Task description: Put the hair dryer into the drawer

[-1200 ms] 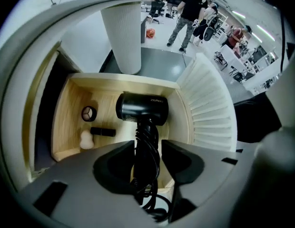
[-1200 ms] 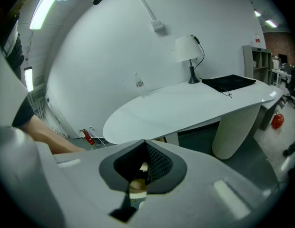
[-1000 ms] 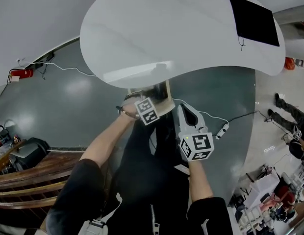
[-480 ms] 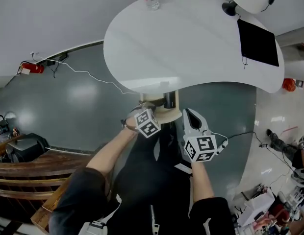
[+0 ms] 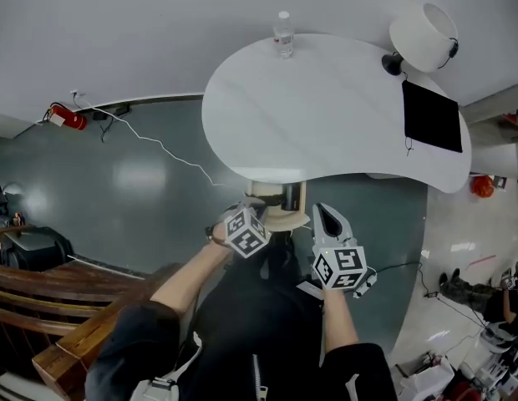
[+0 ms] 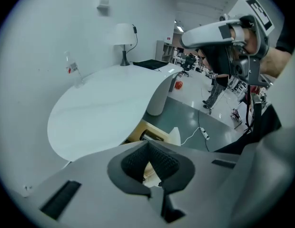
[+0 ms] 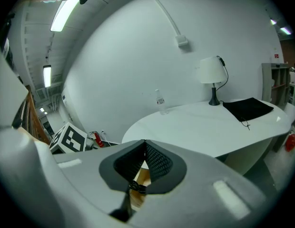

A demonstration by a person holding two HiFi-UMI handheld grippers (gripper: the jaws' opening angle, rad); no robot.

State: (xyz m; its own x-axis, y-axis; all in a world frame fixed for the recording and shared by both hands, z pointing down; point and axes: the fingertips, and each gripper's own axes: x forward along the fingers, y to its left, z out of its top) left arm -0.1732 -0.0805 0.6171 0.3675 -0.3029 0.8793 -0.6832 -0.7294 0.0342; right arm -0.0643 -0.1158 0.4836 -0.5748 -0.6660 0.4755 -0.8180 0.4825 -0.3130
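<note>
Since a second ago both grippers have lifted back from the pale wooden drawer [image 5: 271,216] under the curved white table [image 5: 326,115]. The grey left gripper [image 6: 148,143] has its jaws pressed together on nothing. Just ahead, the black hair dryer [image 5: 290,196] lies inside the open drawer, and the grey right gripper [image 7: 144,144] beside it is likewise closed and empty.
</note>
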